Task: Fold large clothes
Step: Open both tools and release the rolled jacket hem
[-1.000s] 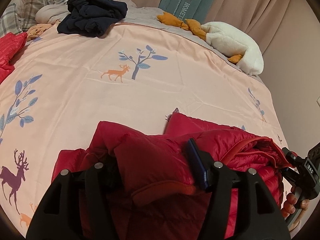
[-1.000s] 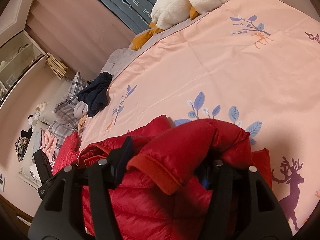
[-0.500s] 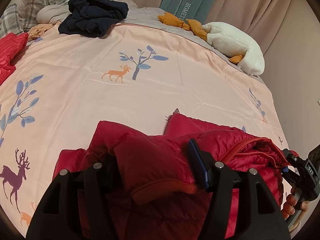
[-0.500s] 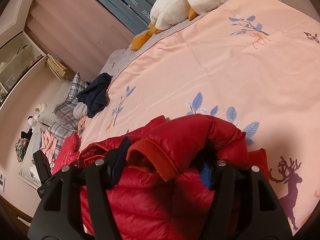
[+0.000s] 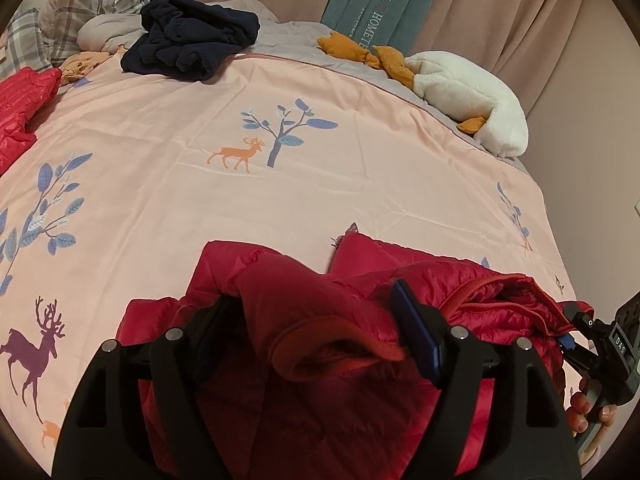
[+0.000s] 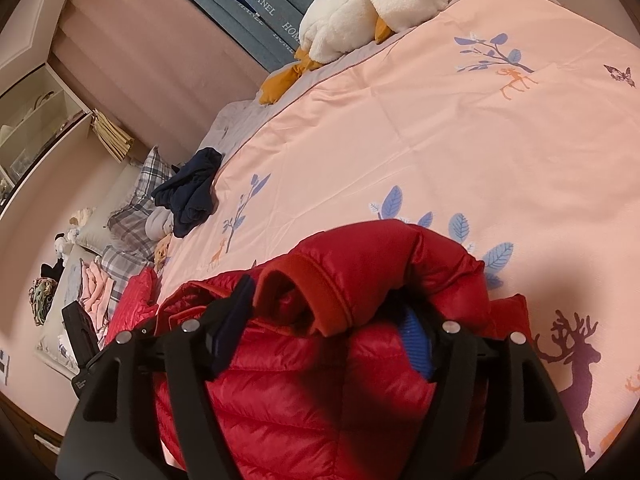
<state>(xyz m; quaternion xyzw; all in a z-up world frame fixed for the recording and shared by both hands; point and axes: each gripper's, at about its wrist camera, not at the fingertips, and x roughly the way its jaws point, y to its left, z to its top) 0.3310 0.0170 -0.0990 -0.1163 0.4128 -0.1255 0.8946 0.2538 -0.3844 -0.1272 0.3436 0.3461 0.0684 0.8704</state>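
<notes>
A: Where is the quilted red puffer jacket (image 5: 360,360) found?

B: On the pink deer-print bedspread (image 5: 360,184), bunched under both grippers.

A: And the step?

B: A sleeve fold is being released: the left gripper (image 5: 316,344) and right gripper (image 6: 324,332) have just been opening, each with a cuff between slackened jaws. Withdrawal is called for next.

We have two fisheye views, each looking forward and downward along a hand-held gripper, very close over a red puffer jacket (image 5: 360,344) on a bed (image 5: 280,200). The left hand-held gripper (image 5: 320,336) fills the 6 o'clock edge of its view, which faces across the bed toward curtains at 12 o'clock. The right hand-held gripper (image 6: 332,332) view, tilted, faces the same bed. Both share the jacket, the white plush toy (image 5: 468,96) at 2 o'clock on the left and 12 o'clock on the right, and the dark clothes (image 5: 192,40) at 11 and 9 o'clock.
</notes>
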